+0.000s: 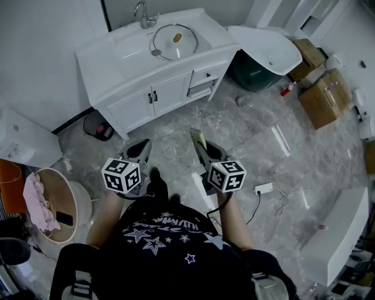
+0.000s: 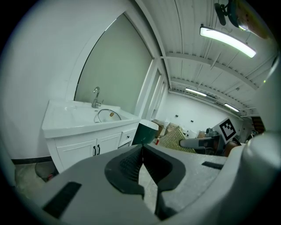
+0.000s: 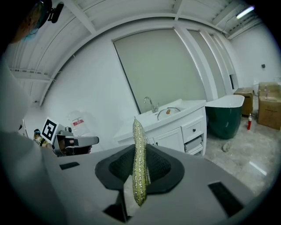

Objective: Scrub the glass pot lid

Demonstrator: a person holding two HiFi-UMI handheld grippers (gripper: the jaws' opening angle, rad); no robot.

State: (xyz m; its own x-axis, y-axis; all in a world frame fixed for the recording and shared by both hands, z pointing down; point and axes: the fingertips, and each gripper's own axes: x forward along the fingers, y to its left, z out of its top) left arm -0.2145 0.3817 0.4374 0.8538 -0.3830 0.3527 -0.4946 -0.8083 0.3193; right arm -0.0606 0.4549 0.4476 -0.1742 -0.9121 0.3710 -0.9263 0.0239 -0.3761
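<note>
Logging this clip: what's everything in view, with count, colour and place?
glass pot lid: one, clear, tan knob, in the sink basin
vanity cabinet: one, white, ahead by the wall
faucet: one, chrome, behind basin
bathtub: one, dark green, white inside, right of cabinet
cardboard boxes: at least two, brown, far right
bin: one, black, floor left of cabinet
round tub: one, pale, person's left, pink cloth on rim
scrub pad: one, glittery yellow-green, in right gripper
left gripper: one, grey, jaws together, empty
right gripper: one, grey, shut on scrub pad
</note>
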